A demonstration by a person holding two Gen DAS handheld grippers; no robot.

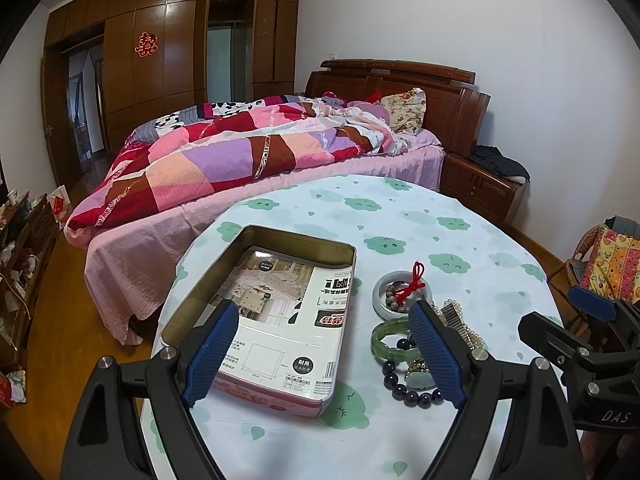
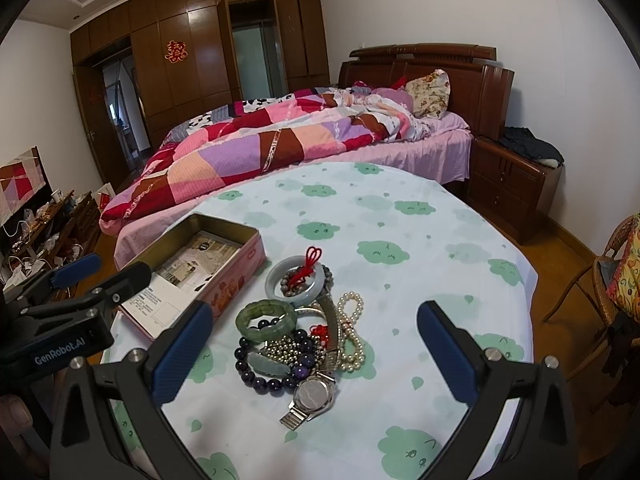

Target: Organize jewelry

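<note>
A pile of jewelry lies on the table: a white jade bangle with a red knot [image 2: 298, 278], a green jade bracelet [image 2: 266, 318], a dark purple bead bracelet [image 2: 256, 376], a pearl strand [image 2: 352, 332] and a silver wristwatch [image 2: 314, 394]. An open pink tin box [image 1: 276, 308] with printed paper inside sits to the left of the pile; it also shows in the right wrist view [image 2: 224, 256]. My left gripper [image 1: 324, 354] is open above the tin's near end. My right gripper [image 2: 316, 354] is open, hovering over the pile. The bangle [image 1: 400, 292] and green bracelet [image 1: 390, 338] also show in the left wrist view.
The round table has a white cloth with green clouds [image 2: 420, 240]. A bed with a patchwork quilt [image 1: 240, 152] stands behind it. A wooden nightstand [image 2: 516, 184] is at the right, a wicker chair [image 2: 608, 280] at the far right, and cluttered shelves [image 1: 20, 260] at the left.
</note>
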